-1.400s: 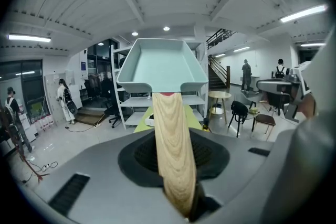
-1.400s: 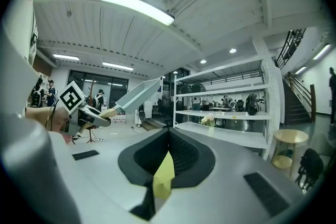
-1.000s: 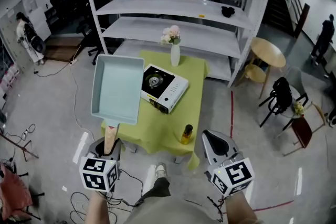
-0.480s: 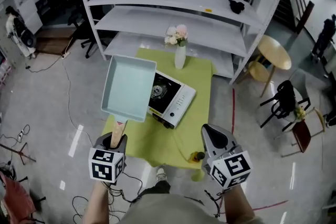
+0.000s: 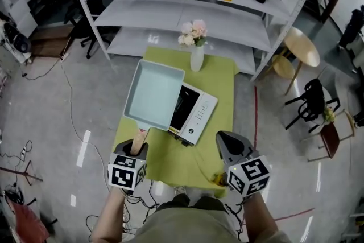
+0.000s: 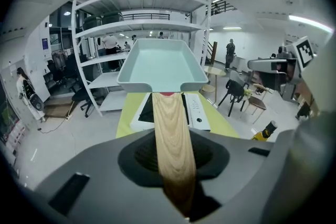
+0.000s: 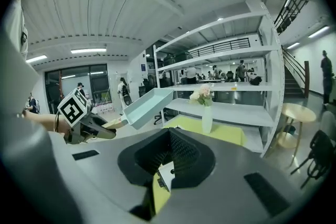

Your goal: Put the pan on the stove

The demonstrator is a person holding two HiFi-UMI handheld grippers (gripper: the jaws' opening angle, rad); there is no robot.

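Observation:
A light teal rectangular pan (image 5: pixel 154 94) with a wooden handle (image 5: pixel 139 142) hangs in the air over the left part of the white portable stove (image 5: pixel 196 115), hiding its burner. My left gripper (image 5: pixel 135 149) is shut on the handle's end. In the left gripper view the handle (image 6: pixel 170 134) runs from between the jaws up to the pan (image 6: pixel 160 65), with the stove (image 6: pixel 197 113) beneath. My right gripper (image 5: pixel 225 139) hovers at the table's near right corner, shut with nothing in it. From the right gripper view the pan (image 7: pixel 147 105) shows tilted at the left.
The stove sits on a low table with a green cloth (image 5: pixel 165 156). A white vase of flowers (image 5: pixel 196 48) stands at its far edge. An oil bottle (image 6: pixel 265 131) is at the near right corner. White shelving (image 5: pixel 182 8) rises behind; chairs and a round table (image 5: pixel 301 48) stand to the right.
The pan has moved right and forward, from beside the stove to over its left part. Both grippers have come closer to the table. The left grip on the handle is unchanged.

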